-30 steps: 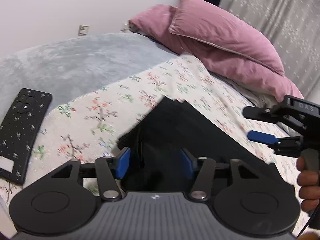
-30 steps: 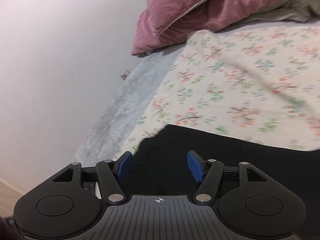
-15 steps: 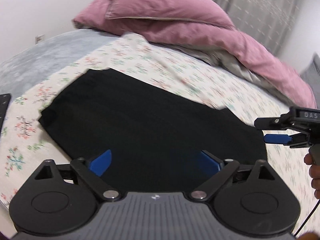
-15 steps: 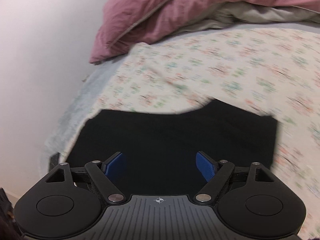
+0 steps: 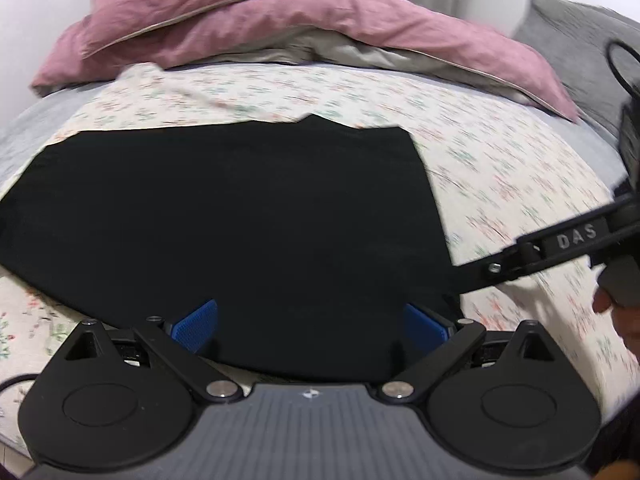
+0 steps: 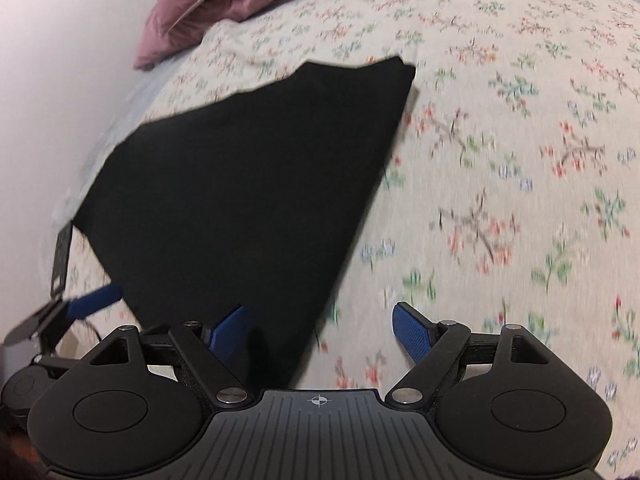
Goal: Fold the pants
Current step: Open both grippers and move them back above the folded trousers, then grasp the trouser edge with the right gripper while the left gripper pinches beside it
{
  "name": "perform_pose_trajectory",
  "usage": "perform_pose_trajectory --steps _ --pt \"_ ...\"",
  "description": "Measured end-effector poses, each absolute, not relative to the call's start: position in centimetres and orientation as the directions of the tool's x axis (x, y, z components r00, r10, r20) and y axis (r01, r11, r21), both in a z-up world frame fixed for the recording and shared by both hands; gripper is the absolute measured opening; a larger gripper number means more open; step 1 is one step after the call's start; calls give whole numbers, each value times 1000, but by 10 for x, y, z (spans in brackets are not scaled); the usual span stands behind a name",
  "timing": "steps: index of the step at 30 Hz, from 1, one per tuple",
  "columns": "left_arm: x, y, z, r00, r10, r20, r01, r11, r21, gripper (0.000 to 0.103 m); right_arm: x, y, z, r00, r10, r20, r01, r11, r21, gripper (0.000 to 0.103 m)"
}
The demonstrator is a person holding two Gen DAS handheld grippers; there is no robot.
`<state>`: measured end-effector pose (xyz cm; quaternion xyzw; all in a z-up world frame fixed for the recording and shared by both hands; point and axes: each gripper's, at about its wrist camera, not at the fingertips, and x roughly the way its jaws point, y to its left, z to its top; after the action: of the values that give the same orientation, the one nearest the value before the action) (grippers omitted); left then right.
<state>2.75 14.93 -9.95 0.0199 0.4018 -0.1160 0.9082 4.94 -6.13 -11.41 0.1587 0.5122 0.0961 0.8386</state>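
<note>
Left wrist view first: my left gripper (image 5: 310,326) has its blue pads spread wide with nothing between them, hanging just above the near edge of the black pants (image 5: 224,216). Right wrist view shows my right gripper (image 6: 320,334) equally wide and empty, its left pad over the near right corner of the cloth and its right pad over bare bedspread.

Moving outward, the pants lie flat on the floral bedspread (image 6: 500,168) as one compact dark panel with roughly straight edges. A small notch breaks the far edge, which I take for layers not quite aligned. I cannot make out seams or leg outlines in the black, so I can't say which end is the waistband. From the left camera I also see the right tool's arm reaching in just beside the right edge of the cloth.

Further back are the pink pillows (image 5: 280,28) and a grey pillow (image 5: 576,44) at the far right. A dark phone (image 6: 62,256) sits at the left beyond the pants.

My judgement: the folding is well along, possibly with one fold left. Neither tool grips anything, so what remains is either a last halving or only smoothing the far edge.
</note>
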Motion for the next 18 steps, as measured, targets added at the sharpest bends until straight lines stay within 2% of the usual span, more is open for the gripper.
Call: perform_pose_trajectory --steps 2,3,5,6,8,10,14,18 --pt "22 147 -103 642 -232 -731 267 961 -71 103 42 -60 -117 454 346 -821 -16 924 381 81" --pt "19 146 -104 637 -253 -729 288 954 -79 103 40 -59 -118 453 364 -814 -20 917 399 76" --pt "16 144 -106 630 -288 -722 326 941 -90 103 38 -57 -122 435 422 -795 -17 887 462 56" --pt "15 142 -107 626 -305 -718 348 933 -93 103 37 -56 -127 418 454 -787 -6 868 497 52" --pt "12 139 -107 615 -336 -713 393 915 -92 103 36 -57 -137 393 493 -776 45 833 552 33" --pt "12 133 -107 601 -359 -714 439 895 -80 103 35 -55 -144 377 512 -772 72 815 575 24" --pt "10 124 -105 602 -391 -696 498 865 -55 103 35 -54 -137 383 534 -753 66 798 599 18" --pt "10 119 -102 620 -430 -656 531 846 -52 103 40 -58 -123 389 577 -719 61 762 644 18"
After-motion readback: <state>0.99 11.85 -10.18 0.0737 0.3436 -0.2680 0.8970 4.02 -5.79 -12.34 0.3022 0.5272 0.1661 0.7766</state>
